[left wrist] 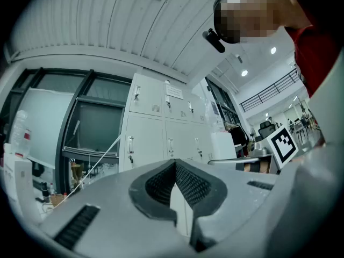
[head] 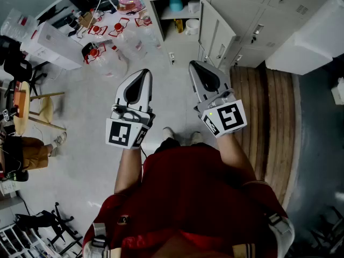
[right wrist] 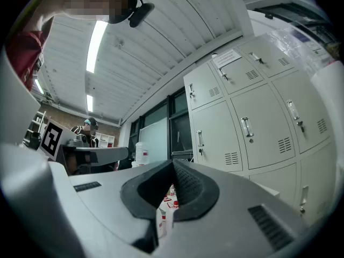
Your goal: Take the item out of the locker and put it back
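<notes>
The grey lockers (head: 252, 4) stand ahead of me. One compartment (head: 167, 21) is open, its door (head: 215, 34) swung to the right. Inside, a teal item (head: 176, 4) and a white one (head: 194, 6) sit on the upper shelf, a yellow item (head: 179, 26) and a white cup (head: 192, 26) below. My left gripper (head: 144, 72) and right gripper (head: 193, 64) hover side by side over the floor, pointing at the lockers, well short of them. Both are shut with nothing between the pads (left wrist: 188, 184) (right wrist: 185, 184). Closed locker doors (left wrist: 161, 138) (right wrist: 252, 122) fill both gripper views.
Several clear bottles with red caps (head: 110, 55) lie on the floor to the left of the locker, beside white boxes (head: 51, 42). A wooden slatted platform (head: 269, 106) runs along the right under a large white box (head: 312, 36). A stool (head: 24, 106) and a seated person (head: 27, 152) are at the far left.
</notes>
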A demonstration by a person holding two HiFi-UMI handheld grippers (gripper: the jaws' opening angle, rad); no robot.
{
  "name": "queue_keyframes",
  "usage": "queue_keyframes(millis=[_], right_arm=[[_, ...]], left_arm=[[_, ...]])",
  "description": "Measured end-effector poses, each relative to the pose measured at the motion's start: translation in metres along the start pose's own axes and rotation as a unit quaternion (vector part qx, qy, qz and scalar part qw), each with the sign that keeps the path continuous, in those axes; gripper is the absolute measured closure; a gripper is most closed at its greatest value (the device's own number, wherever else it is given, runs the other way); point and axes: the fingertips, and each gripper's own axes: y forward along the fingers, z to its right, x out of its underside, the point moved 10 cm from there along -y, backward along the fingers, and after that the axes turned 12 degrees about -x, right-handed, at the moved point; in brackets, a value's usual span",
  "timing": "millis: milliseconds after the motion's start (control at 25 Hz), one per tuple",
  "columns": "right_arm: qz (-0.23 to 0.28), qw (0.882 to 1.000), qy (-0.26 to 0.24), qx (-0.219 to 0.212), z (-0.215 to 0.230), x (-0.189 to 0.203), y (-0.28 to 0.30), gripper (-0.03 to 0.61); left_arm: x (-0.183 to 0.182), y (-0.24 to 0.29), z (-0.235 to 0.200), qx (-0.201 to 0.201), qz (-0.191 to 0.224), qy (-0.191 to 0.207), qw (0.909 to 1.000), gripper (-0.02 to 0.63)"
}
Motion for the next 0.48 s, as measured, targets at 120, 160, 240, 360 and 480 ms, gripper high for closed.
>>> queue_keyframes(millis=[120,160,240,360,480], right_arm=[[-0.004,1.0,-0.005,0.003,-0.007,0.0,0.007,0.58],[-0.005,1.0,-0.007,0.005,-0.01,0.0,0.009,0.58],[-0.008,1.0,-0.01,0.009,-0.015,0.0,0.014,0.58],[-0.006,1.0,-0.009,0.016,-0.02,-0.001,0.02,0.58],[-0.004,1.0,-0.006,0.022,-0.024,0.0,0.026,0.58]], left_arm=[[0.001,-0.004,-0.009,0.003,0.003,-0.002,1.0,0.607],[0.001,-0.005,-0.012,0.004,0.003,-0.004,1.0,0.607],[0.002,-0.007,-0.018,0.006,0.003,-0.008,0.9999,0.607],[0.004,-0.008,-0.025,0.01,0.005,-0.014,0.9998,0.607],[0.006,-0.008,-0.033,0.014,0.007,-0.018,0.9997,0.607]])
